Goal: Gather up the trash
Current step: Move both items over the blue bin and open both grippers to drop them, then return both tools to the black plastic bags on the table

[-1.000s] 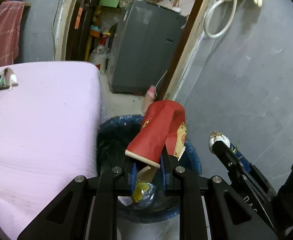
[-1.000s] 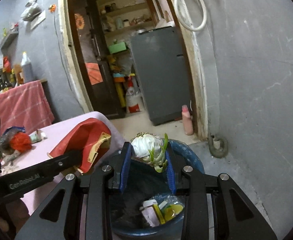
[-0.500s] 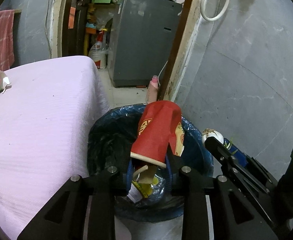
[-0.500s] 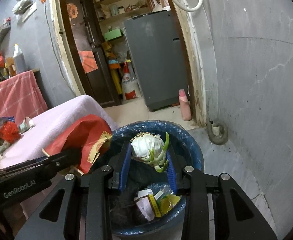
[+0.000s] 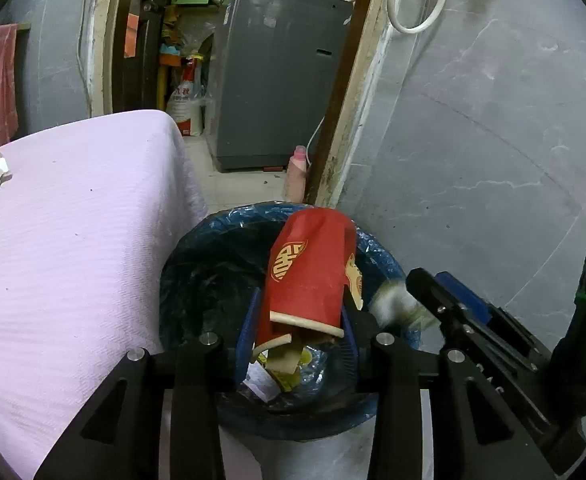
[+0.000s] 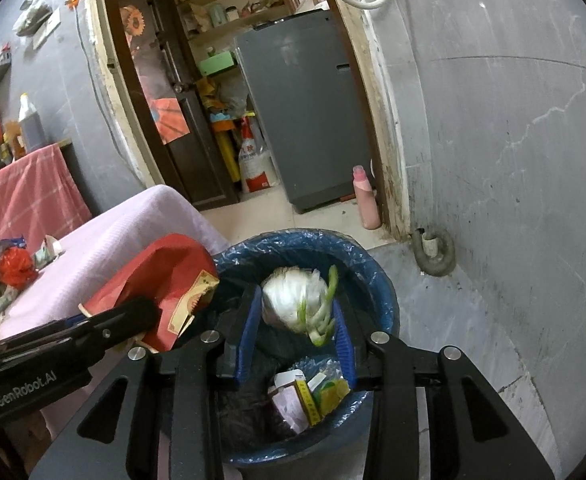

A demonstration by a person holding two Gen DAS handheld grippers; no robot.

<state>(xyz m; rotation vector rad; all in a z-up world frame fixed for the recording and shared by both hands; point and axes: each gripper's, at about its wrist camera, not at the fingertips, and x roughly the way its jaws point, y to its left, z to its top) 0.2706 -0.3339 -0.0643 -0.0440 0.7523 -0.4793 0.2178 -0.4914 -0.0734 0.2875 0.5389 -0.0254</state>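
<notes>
My left gripper (image 5: 301, 320) is shut on a red paper packet with gold print (image 5: 309, 272), held over the bin lined with a blue bag (image 5: 197, 256). The packet also shows in the right wrist view (image 6: 161, 276). My right gripper (image 6: 297, 320) has its jaws spread wide; a white and green vegetable scrap (image 6: 297, 304), motion-blurred, sits loose between them above the bin (image 6: 373, 280). Wrappers and cartons (image 6: 305, 396) lie at the bin's bottom.
A table with a pink cloth (image 5: 65, 240) stands left of the bin, with more trash on it (image 6: 13, 264). A grey appliance (image 5: 281, 96) and a pink bottle (image 5: 295, 172) stand by the doorway. A grey wall (image 5: 493, 160) is on the right.
Both grippers moved closer over the bin. The right gripper's jaws widened and the vegetable scrap now blurs between them, coming loose. The left gripper still holds the red packet.
</notes>
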